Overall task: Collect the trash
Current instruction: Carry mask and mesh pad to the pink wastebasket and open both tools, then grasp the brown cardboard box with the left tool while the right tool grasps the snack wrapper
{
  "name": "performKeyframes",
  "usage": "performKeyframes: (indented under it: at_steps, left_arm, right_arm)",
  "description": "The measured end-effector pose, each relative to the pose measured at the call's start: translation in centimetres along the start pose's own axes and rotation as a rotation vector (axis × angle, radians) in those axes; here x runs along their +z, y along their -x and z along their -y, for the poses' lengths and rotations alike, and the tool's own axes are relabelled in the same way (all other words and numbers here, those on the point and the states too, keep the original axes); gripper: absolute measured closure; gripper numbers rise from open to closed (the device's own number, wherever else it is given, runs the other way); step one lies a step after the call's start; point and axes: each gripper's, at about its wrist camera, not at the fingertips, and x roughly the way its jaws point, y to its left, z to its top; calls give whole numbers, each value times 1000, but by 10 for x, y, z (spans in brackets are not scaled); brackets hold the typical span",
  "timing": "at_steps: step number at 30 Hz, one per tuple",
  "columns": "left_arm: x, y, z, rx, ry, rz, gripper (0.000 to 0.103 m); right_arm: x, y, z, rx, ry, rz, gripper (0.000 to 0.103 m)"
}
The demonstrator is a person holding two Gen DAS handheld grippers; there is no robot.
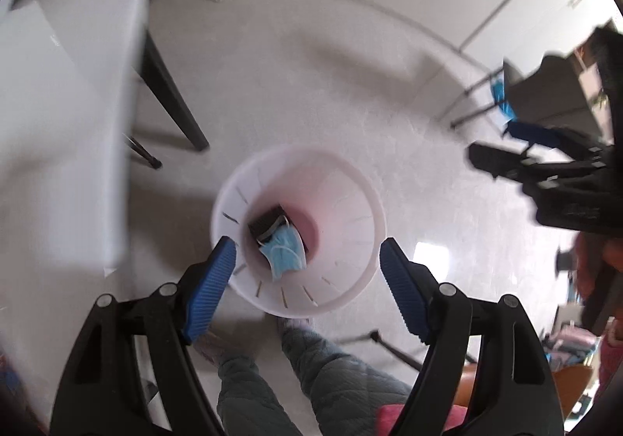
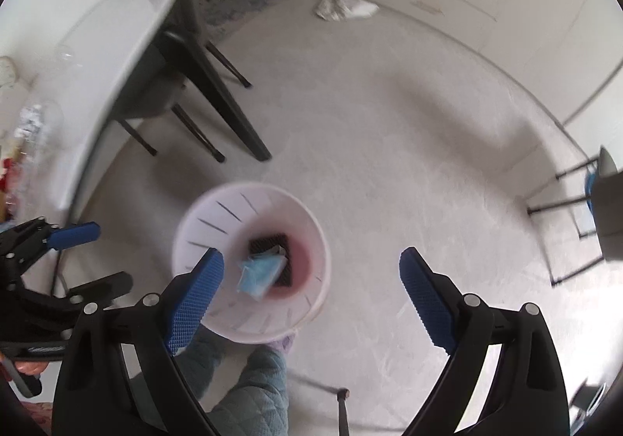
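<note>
One mask [image 1: 286, 247] inside white bin [image 1: 350, 210]

A white slotted waste bin [image 1: 298, 231] stands upright on the pale floor, seen from above with its round mouth open and its inside tinted pink toward the bottom. Down in it lies a light-blue face mask [image 1: 286, 251] — crumpled, ear loops showing, leaning up against the near wall. Under and beside the mask sits a dark, flat, rectangular thing [image 1: 266, 227], too blurred to identify.
</note>
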Motion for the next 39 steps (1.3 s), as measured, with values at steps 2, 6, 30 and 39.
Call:
performKeyframes:
  at_steps: [2, 6, 30, 39]
  left_arm:
    - [0, 43, -9, 11, 31, 69, 23]
    - [-16, 135, -40, 132, 95, 237, 8]
    - [-128, 205, -274, 299, 259, 211, 8]
    - [-106, 150, -287, 261, 56, 105, 16]
  right_arm:
    - [12, 19, -19, 31, 39, 39, 12]
    - [34, 55, -75, 116, 130, 131, 3]
    - [89, -58, -343, 362, 221, -172, 32]
    - [79, -41, -340, 420, 209, -152, 95]
